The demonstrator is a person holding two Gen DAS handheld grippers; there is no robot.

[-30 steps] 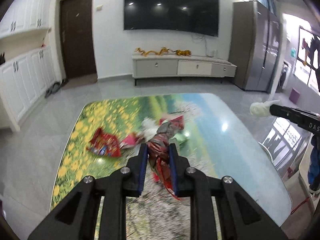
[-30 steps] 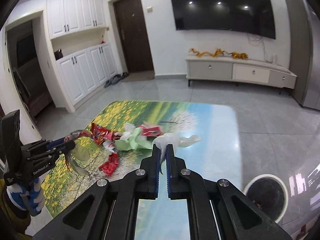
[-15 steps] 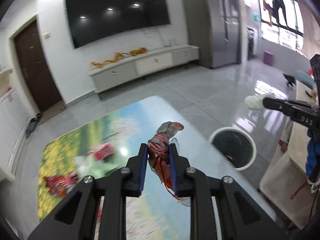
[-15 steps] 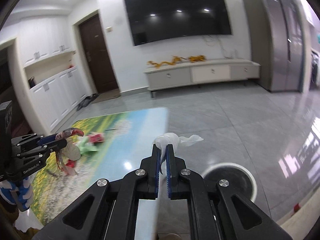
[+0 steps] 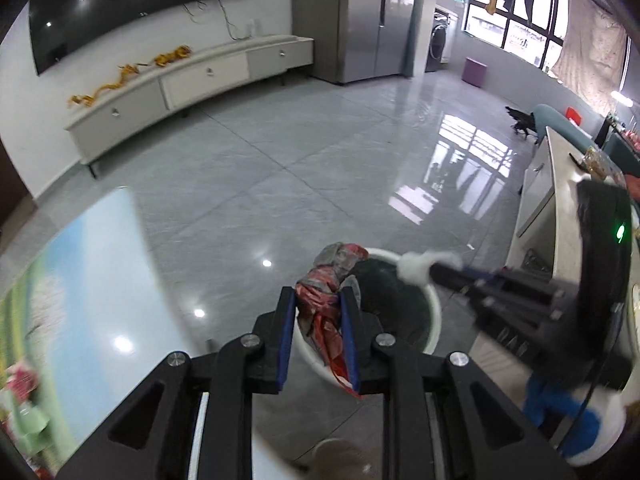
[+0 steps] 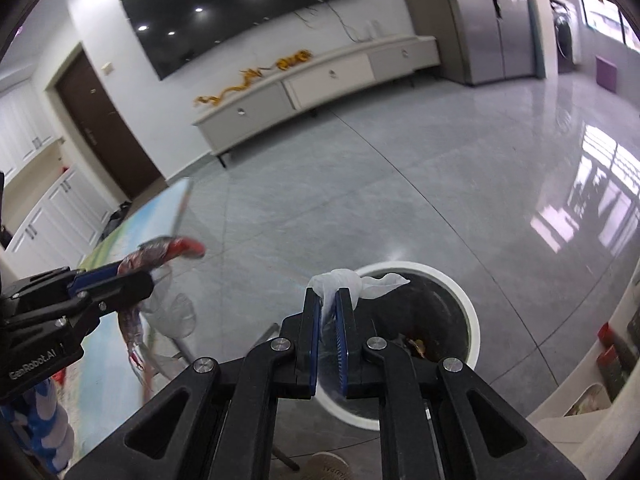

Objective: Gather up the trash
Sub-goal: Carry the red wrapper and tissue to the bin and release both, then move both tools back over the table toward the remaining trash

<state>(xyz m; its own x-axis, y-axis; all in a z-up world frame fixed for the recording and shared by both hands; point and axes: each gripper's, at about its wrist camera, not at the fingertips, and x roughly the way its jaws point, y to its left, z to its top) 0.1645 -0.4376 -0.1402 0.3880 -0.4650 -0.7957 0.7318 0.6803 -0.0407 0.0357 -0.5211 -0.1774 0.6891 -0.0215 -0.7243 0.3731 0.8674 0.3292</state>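
Left wrist view | left tool (image 5: 318,300) clamped on red wrapper (image 5: 326,304) — above near rim of bin (image 5: 434,312) | right tool (image 6: 329,300) clamped on white tissue (image 6: 352,282), over bin mouth | risk: wrapper tail snagging rim, landing on floor (image 5: 280,160).

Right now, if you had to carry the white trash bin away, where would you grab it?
Probably by the thick white rim of the bin, coming straight down from above. It stands upright on the floor with its mouth open, so one finger can slip inside and one outside. The near edge is crowded: the right gripper holds a tissue there.
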